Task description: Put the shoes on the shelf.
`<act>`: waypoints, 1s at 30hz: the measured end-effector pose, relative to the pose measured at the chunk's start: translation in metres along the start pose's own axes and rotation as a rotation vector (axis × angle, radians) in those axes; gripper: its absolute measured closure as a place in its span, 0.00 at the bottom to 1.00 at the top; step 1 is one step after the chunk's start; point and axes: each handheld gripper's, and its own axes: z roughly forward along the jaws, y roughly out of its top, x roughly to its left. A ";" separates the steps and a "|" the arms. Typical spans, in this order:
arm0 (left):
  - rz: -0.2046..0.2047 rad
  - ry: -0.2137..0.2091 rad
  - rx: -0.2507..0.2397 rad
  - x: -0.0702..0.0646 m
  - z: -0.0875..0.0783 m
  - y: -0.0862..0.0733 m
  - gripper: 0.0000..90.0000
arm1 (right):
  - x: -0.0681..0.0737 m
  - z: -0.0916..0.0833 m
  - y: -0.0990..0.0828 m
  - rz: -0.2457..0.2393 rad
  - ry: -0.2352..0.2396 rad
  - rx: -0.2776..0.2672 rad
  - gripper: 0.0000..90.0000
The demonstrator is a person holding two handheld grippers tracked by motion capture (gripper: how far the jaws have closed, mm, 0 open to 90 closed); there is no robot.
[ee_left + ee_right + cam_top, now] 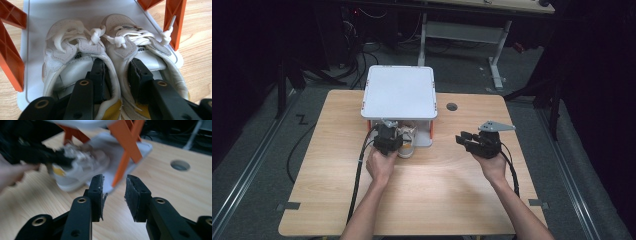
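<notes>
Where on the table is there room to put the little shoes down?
Bare wood lies between the left gripper and right gripper, and across the table's near half. It is crowded under the white shelf, where the shoes sit between orange legs.

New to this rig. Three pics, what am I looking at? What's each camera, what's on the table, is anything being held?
No robot here: a person holds a hand-held gripper in each hand. The high view looks down on a wooden table from the person's side. The other two pictures come from cameras riding on each gripper, looking along its black jaws.

On the table stands a small white shelf on orange legs. A pair of white shoes sits on its lower plate, heels sticking out toward the person.

The left hand-held gripper has one jaw inside each shoe, with the two inner collars between them; whether the pads press, I cannot tell. The right hand-held gripper hangs over bare table, jaws apart, holding nothing.
</notes>
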 end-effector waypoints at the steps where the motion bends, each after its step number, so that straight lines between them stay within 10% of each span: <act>1: 0.000 -0.001 -0.002 0.000 0.000 0.000 0.73 | 0.001 -0.001 0.007 0.000 0.010 -0.009 0.77; 14: 0.002 0.000 -0.027 -0.009 0.000 0.000 0.44 | 0.009 0.017 0.070 -0.058 0.013 -0.029 0.85; 21: -0.015 -0.001 -0.059 -0.009 -0.012 0.001 0.35 | 0.022 0.053 0.097 -0.110 -0.013 0.024 0.79; 30: 0.000 -0.023 -0.095 -0.011 -0.037 0.001 0.25 | 0.031 0.083 0.097 -0.131 -0.047 0.073 0.74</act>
